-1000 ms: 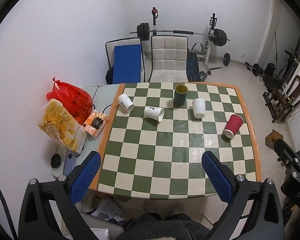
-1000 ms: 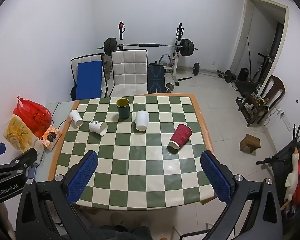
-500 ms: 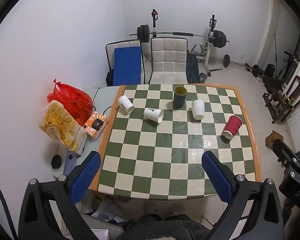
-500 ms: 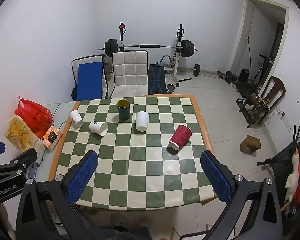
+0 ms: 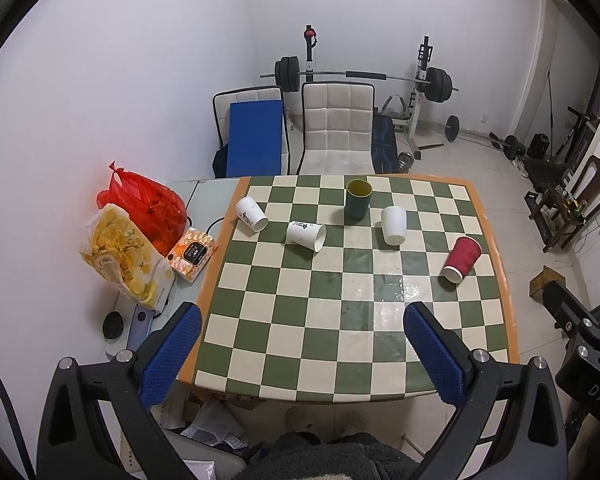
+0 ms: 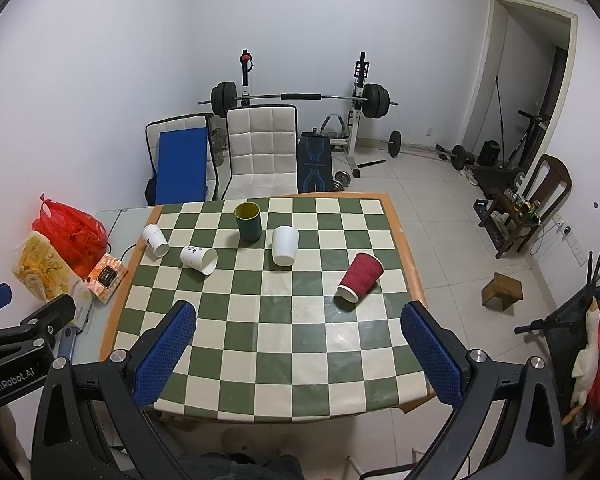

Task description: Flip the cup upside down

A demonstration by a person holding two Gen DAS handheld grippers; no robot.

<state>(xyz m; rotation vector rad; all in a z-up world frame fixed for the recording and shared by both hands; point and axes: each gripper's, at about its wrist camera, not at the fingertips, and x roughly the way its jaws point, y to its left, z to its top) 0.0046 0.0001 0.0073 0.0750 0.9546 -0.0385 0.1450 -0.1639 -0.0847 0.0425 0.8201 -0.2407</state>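
Observation:
Several cups sit on the far half of a green-and-cream checkered table (image 5: 284, 344) (image 6: 284, 360). A dark green cup (image 5: 357, 198) (image 6: 248, 221) stands upright. A plain white cup (image 5: 394, 224) (image 6: 285, 245) stands mouth down. A red ribbed cup (image 5: 462, 258) (image 6: 359, 276) lies on its side at the right. Two printed white paper cups (image 5: 307, 235) (image 5: 251, 213) (image 6: 199, 259) (image 6: 155, 239) lie on their sides at the left. My left gripper (image 5: 302, 354) and right gripper (image 6: 298, 352) are open and empty, high above the table's near edge, far from every cup.
A grey side table to the left holds a red plastic bag (image 5: 144, 200), a yellow snack bag (image 5: 120, 256) and an orange tissue pack (image 5: 192, 254). Two chairs (image 5: 336, 128) stand behind the table. A barbell rack (image 5: 360, 78) stands by the back wall. A wooden stool (image 6: 502, 291) sits on the floor at the right.
Both grippers have drifted slightly back and up, so the table looks a little farther away. The cups have not moved and the jaws stay open.

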